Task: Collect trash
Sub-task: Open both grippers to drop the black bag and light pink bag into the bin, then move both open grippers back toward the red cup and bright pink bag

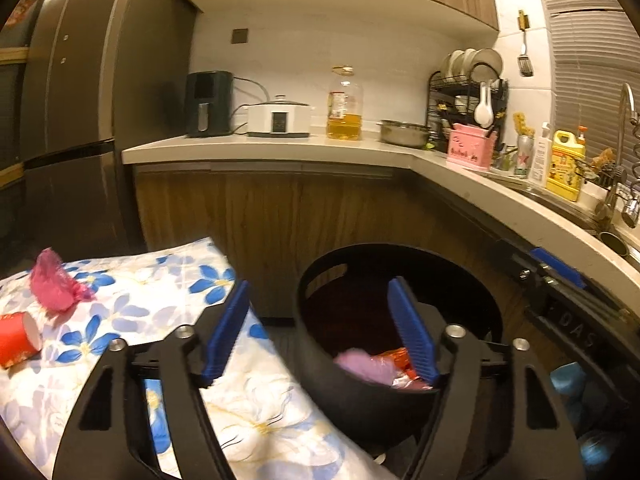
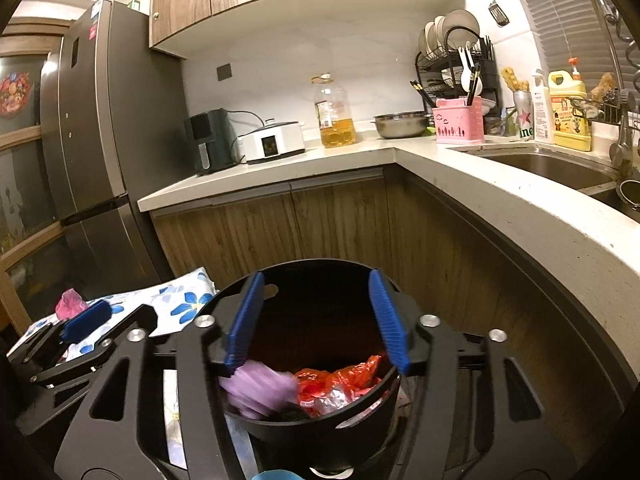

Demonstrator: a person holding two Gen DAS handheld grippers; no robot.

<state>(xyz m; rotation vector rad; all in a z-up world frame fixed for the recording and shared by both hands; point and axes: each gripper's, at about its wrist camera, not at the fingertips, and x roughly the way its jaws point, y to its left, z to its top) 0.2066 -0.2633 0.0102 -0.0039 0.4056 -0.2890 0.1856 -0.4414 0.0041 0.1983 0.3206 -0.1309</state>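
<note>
Over the black bin (image 2: 320, 416) both claws hang with their blue pads spread and nothing between them: the right claw (image 2: 318, 320) sits right above the bin's mouth, its pads wide apart and clear of the rubbish below, and the left claw (image 1: 320, 332) stands at the bin's left edge, one pad over the flowered cloth (image 1: 168, 280), the other over the bin's opening, equally wide and empty. Inside the bin lie a crumpled purple piece (image 2: 260, 388) and a red wrapper (image 2: 344, 376) with a bit of silver foil showing, so part of the collecting looks done. Still left, by my reading, are two items on the flowered cloth to the left of the bin: a crumpled pink bag (image 1: 56, 284) and, just beside it nearer the edge, a red paper cup (image 1: 18, 338) lying on its side with its open end toward the bag. Both rest apart from the claws, untouched. Whether more trash lies beyond the cloth I cannot tell, since the left edge of both views cuts it off. Behind, the kitchen worktop (image 2: 360, 152) carries appliances, an oil bottle and dishes, none of which looks like rubbish. I would judge the task roughly halfway, with the bag and cup the obvious next pickups, probably for the left claw, which is nearer.
</note>
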